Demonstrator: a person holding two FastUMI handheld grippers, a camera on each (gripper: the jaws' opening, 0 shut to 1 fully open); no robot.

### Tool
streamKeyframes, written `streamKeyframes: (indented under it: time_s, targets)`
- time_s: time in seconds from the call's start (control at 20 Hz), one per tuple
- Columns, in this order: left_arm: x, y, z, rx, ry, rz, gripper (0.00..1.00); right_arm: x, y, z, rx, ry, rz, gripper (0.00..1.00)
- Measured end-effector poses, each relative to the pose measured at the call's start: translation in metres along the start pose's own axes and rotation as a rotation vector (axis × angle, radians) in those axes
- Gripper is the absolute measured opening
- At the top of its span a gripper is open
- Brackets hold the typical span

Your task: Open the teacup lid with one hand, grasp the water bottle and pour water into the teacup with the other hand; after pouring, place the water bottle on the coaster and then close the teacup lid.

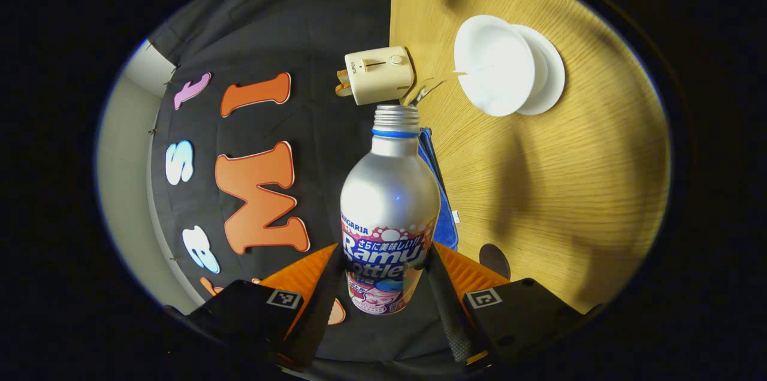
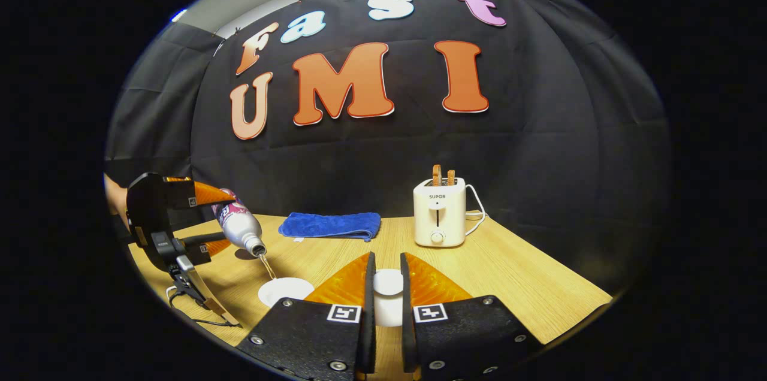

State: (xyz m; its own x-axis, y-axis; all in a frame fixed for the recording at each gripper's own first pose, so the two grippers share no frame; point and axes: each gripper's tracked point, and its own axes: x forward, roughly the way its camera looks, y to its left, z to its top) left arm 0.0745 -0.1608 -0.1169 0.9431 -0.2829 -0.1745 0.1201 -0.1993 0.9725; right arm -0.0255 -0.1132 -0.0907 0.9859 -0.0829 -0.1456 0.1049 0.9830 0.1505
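Our left gripper (image 1: 386, 285) fingers clamp the bottle (image 1: 389, 207), pouring into the teacup (image 2: 285, 290); the right gripper (image 2: 386, 303) fingers clamp the lid (image 2: 387, 283). We should tilt steadily, mouth over the cup.

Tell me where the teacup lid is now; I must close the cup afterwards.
In the right gripper view, the teacup lid sits clamped in the right tool, held above the table right of the teacup.
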Motion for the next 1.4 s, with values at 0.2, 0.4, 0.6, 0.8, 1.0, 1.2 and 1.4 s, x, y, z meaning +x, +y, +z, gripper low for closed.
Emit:
streamKeyframes:
  time_s: [0.2,0.4,0.6,0.8,1.0,1.2,1.4]
  targets:
    - [0.0,0.004,0.001,0.028,0.001,0.029,0.84,-0.001,0.003,0.002,-0.006,-0.013,0.014,0.18]
    - [-0.003,0.007,0.004,0.052,-0.006,0.051,0.84,0.0,0.005,0.003,-0.015,-0.017,0.022,0.17]
    - [-0.002,0.009,0.002,0.071,-0.004,0.073,0.84,-0.002,0.006,0.001,-0.015,-0.023,0.031,0.18]
    - [-0.002,0.011,0.002,0.086,-0.001,0.077,0.84,-0.001,0.007,-0.002,-0.024,-0.016,0.037,0.18]
    - [-0.002,0.012,0.004,0.109,-0.009,0.086,0.84,0.0,0.007,-0.003,-0.021,-0.018,0.04,0.18]
    - [-0.001,0.014,0.005,0.133,-0.023,0.097,0.84,0.0,0.007,-0.007,-0.023,-0.009,0.042,0.18]
    - [-0.002,0.017,0.007,0.159,-0.033,0.103,0.84,0.002,0.009,-0.009,-0.031,-0.001,0.046,0.17]
